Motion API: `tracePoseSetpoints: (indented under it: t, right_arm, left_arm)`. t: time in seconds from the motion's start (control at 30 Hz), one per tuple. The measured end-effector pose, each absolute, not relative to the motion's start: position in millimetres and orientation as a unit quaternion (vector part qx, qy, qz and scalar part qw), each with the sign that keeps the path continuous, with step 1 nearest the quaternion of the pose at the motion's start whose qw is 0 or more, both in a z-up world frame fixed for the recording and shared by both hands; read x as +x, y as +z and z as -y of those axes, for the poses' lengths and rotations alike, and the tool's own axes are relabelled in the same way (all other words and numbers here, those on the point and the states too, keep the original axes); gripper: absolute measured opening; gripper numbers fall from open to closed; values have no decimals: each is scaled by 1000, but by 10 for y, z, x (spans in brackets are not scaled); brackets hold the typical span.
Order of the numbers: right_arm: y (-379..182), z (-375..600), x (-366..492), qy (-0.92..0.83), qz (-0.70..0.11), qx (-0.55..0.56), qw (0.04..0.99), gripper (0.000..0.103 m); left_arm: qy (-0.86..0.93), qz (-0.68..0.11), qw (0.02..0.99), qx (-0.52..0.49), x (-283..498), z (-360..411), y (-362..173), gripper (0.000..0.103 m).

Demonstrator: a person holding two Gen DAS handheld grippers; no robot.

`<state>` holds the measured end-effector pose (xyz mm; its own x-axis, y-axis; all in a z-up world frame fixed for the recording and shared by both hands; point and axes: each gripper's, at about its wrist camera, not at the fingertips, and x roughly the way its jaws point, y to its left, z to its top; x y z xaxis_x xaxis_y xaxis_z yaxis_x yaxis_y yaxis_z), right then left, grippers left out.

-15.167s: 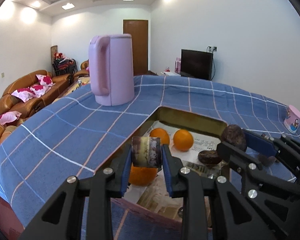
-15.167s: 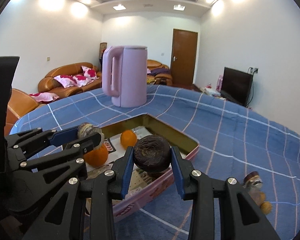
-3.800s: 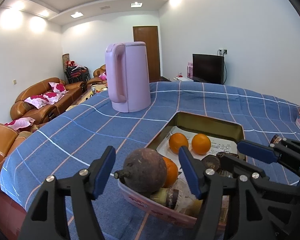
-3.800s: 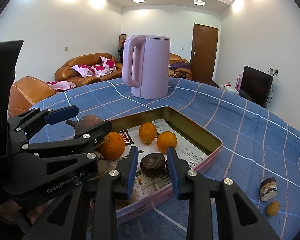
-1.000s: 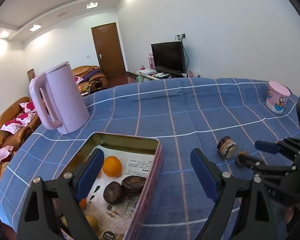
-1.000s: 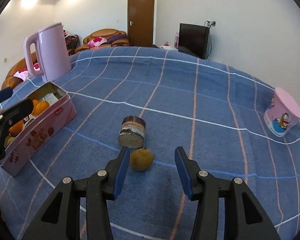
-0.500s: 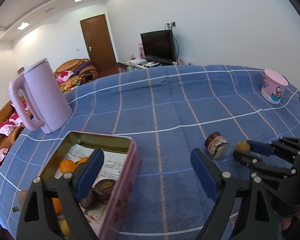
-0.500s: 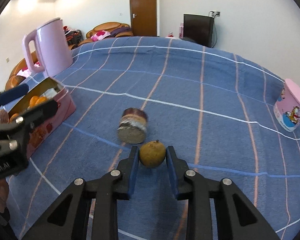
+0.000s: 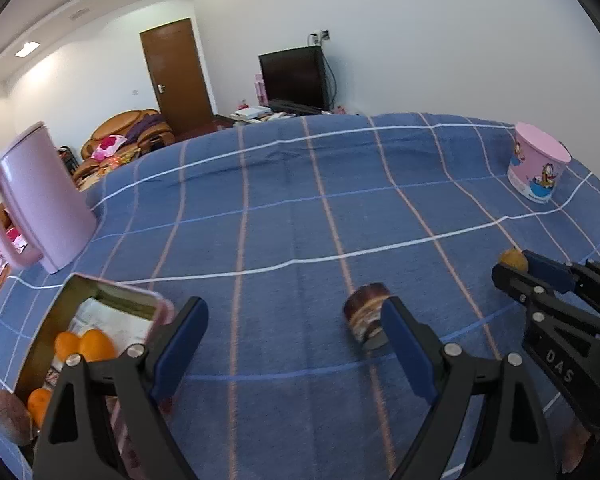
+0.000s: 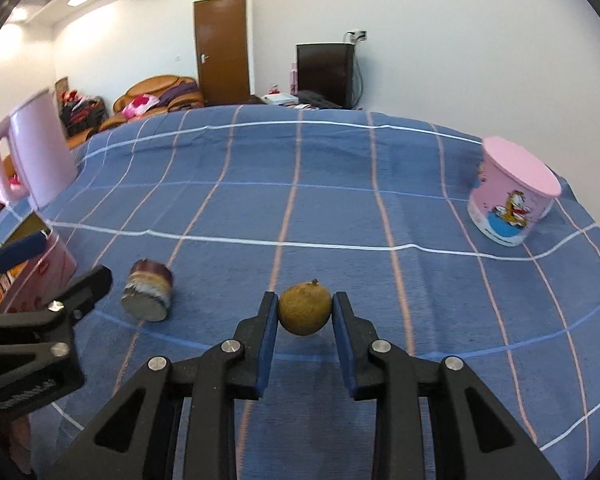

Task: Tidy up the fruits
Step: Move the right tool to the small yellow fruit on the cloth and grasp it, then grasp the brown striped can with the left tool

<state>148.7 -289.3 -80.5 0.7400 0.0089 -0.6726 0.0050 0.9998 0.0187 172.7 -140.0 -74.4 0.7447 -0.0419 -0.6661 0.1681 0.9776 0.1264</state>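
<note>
My right gripper [image 10: 305, 314] is shut on a small yellow-brown fruit [image 10: 305, 309] and holds it just above the blue checked tablecloth; the fruit also shows in the left wrist view [image 9: 512, 258] at the right gripper's tips. A brown cut fruit piece [image 10: 148, 296] lies on its side to the left; in the left wrist view it [image 9: 366, 314] lies just beyond the right finger. My left gripper [image 9: 296, 344] is open and empty. The pink tin box [image 9: 88, 298] with oranges [image 9: 86, 344] sits at the lower left.
A pink kettle [image 9: 36, 196] stands at the far left. A pink cartoon cup [image 10: 512, 204] stands at the right near the table edge. The blue tablecloth [image 9: 300, 208] covers the whole table. A dark fruit [image 9: 10, 416] sits at the box's near end.
My right gripper has closed on the yellow-brown fruit and raised it slightly. My left gripper has swung right, from over the box toward the cut fruit piece, staying open.
</note>
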Motion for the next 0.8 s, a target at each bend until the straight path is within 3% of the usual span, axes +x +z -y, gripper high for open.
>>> tracePoseSetpoints:
  t: [0.43, 0.53, 0.73, 0.8]
  right_arm:
    - [-802, 3006, 1492, 3, -361, 34, 932, 29]
    - [-795, 3050, 1469, -1, -359, 43, 932, 29]
    - [-802, 3054, 1469, 0, -362, 44, 931, 29]
    - [-807, 3036, 1481, 2, -365, 40, 930, 29]
  left_arm:
    - [-102, -390, 913, 67, 1899, 1603, -883, 91]
    - [-101, -403, 907, 69, 1950, 1652, -966, 85]
    - [-107, -427, 896, 60, 2039, 1673, -1047, 65]
    - [-117, -430, 893, 58, 2041, 1682, -1058, 53]
